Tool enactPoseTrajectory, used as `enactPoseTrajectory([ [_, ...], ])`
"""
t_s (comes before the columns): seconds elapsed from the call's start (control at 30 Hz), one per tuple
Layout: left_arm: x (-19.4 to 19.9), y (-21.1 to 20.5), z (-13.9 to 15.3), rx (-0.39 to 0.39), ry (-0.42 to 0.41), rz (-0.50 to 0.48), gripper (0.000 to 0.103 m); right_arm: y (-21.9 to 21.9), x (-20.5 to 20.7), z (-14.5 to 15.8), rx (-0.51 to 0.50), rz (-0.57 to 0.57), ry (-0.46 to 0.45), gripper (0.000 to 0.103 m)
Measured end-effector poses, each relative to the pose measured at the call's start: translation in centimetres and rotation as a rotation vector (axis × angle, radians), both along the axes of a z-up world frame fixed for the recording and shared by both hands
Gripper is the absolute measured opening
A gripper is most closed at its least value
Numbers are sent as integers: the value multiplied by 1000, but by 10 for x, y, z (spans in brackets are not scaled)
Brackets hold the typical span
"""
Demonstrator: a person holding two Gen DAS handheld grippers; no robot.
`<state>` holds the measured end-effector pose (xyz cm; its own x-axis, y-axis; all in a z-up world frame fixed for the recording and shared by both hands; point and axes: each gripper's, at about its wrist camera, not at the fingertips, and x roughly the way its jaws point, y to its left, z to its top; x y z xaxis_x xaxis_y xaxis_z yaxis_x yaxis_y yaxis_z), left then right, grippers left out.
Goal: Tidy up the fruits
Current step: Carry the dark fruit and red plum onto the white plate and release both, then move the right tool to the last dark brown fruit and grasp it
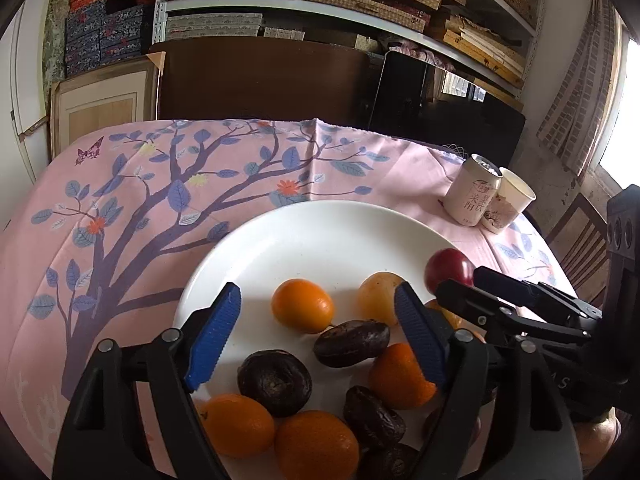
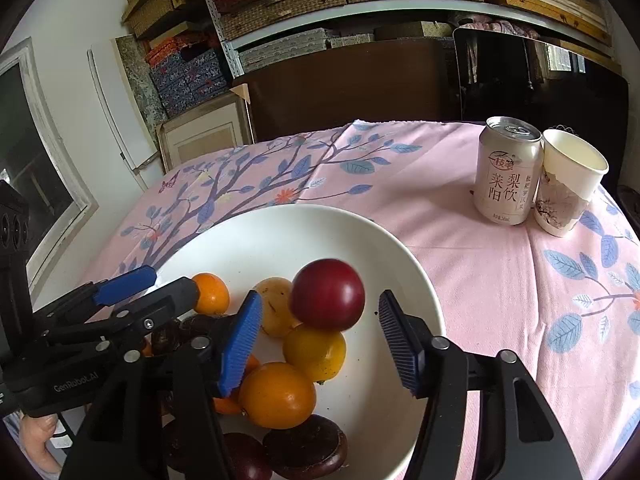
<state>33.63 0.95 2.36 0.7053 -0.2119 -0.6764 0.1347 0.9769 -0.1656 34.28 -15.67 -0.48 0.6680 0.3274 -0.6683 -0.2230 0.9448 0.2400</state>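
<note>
- Left claw (image 1: 318,338): jaws wide apart, nothing held, poised low over the near half of the plate; ribbed blue pads on black plastic arms.
- Plate (image 1: 320,224): white, smooth, shallow-rimmed, resting on the worktop's pink cloth (image 1: 120,200) printed with a blue-leafed tree; glazed surface likely slick, so round fruit liable to roll at a nudge.
- Oranges (image 1: 303,305): small, glossy, oval, scattered over the plate; risk of squirting sideways from the pads if pinched off-centre.
- Dark fruits (image 1: 274,382): wrinkled, flattened, matt brown-black, wedged among the oranges; close packing likely to make a pad bump a neighbour on descent.
- Yellow fruit (image 2: 315,352): smooth, speckled, touching the fruits around it.
- Red plum (image 2: 327,294): taut shiny skin, near-spherical, perched atop the yellow fruits near the plate's right rim; probable first to topple off the plate if the pile shifts.
- Right claw (image 2: 320,340): jaws apart, empty, straddling the plum's heap; collision with the left claw possible, both crowding the same plate.
- Can (image 2: 508,170) and paper cup (image 2: 570,182): upright, touching, well apart from the plate; light and easily tipped by a wide swing.
</note>
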Motion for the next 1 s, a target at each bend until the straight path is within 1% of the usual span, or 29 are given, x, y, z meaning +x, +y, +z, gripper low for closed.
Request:
enactPoseTrajectory([
  [0.03, -1, 2, 0, -4, -3, 9, 84, -1, 0, 0, 6, 3, 4, 64],
  [0.1, -2, 3, 0, -1, -3, 16, 84, -3, -1, 2, 16, -2, 1, 64],
  [0.17, -5, 2, -2, 38, -9, 27, 88, -5, -4, 6, 22, -10, -5, 65],
  [0.2, -8, 0, -2, 63, -19, 35, 90, -7, -7, 8, 30, -15, -4, 67],
  [0.27, -14, -4, 0, 105, -36, 43, 91, -11, -14, 13, 54, -24, 0, 74],
  [0.3, -19, -5, 1, 120, -44, 45, 92, -14, -20, 16, 64, -33, -4, 75],
  [0.4, -35, -12, 6, 160, -69, 51, 92, -19, -37, 24, 67, -49, -14, 75],
  [0.47, -52, -17, 9, 192, -95, 51, 97, -24, -51, 28, 77, -54, -27, 77],
  [0.6, -91, -23, 7, 259, -128, 59, 98, -29, -81, 26, 94, -53, -27, 79],
  [0.77, -138, -20, 6, 271, -150, 82, 98, -33, -132, 13, 96, -38, -30, 79],
  [0.93, -174, -17, 0, 288, -157, 97, 98, -28, -181, 5, 45, -6, -62, 81],
  [1.0, -185, -13, -2, 290, -152, 107, 98, -24, -199, 4, 39, 14, -79, 85],
])
